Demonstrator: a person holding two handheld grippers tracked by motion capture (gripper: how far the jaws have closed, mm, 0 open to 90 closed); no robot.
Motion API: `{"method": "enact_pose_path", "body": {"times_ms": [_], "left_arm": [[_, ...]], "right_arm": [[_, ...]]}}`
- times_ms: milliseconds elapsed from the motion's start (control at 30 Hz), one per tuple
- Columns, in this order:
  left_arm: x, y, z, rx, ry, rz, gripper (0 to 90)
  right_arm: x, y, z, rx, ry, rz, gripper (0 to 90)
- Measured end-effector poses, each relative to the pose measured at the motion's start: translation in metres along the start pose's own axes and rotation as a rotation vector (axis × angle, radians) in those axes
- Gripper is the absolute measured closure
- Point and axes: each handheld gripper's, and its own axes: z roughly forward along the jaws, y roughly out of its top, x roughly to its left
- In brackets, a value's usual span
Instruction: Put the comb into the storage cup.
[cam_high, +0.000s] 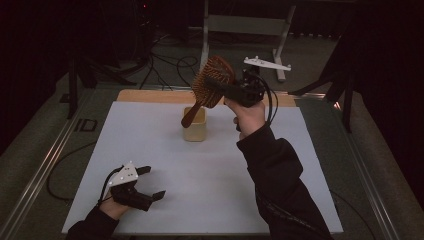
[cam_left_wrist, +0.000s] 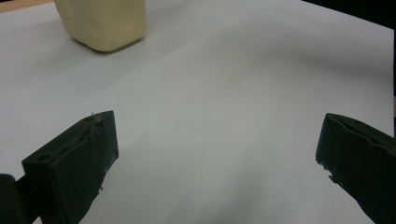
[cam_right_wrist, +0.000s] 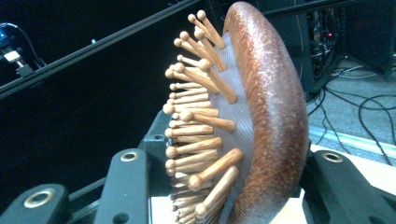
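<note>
A wooden paddle hairbrush (cam_high: 212, 82) is held in the air above the desk (cam_high: 200, 165) by the right gripper (cam_high: 240, 90), whose jaws are clamped on the brush head — one jaw against the bristle side, the other against the rounded wooden back. In the right gripper view the hairbrush (cam_right_wrist: 252, 121) is seen edge-on, its wooden pins with ball tips pointing to the left and its dark red-brown back to the right. In the high view the brush is tilted, with the head raised toward the far side and the handle slanting down so that its tip is seen over the opening of a cream-coloured cup (cam_high: 194, 127); whether the handle touches the cup cannot be told. The cup is set upright near the far middle of the white desk surface, and its lower part is also seen in the left gripper view (cam_left_wrist: 105, 23). The left gripper (cam_high: 145, 185) is rested low at the near left of the desk, well apart from the cup — its jaws are spread wide, with nothing between them but bare white surface.
</note>
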Motion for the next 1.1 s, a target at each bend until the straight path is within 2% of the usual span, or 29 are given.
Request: {"method": "enact_pose_path", "body": {"times_ms": [367,700,800,1100], "left_arm": [[0.000,0.000,-0.001,-0.011,-0.004,0.007,0.0],[-0.001,-0.001,-0.001,-0.014,-0.010,0.011,0.0],[-0.001,-0.001,-0.001,-0.015,-0.013,0.012,0.0],[-0.001,-0.001,-0.001,-0.021,-0.021,0.011,0.0]], "right_arm": [[-0.008,0.011,0.010,-0.008,-0.035,-0.009,51.9],[-0.020,0.018,0.022,-0.013,-0.097,-0.020,51.9],[-0.026,0.017,0.027,-0.015,-0.105,-0.004,51.9],[-0.041,0.001,0.044,0.023,-0.145,0.005,51.9]]}}
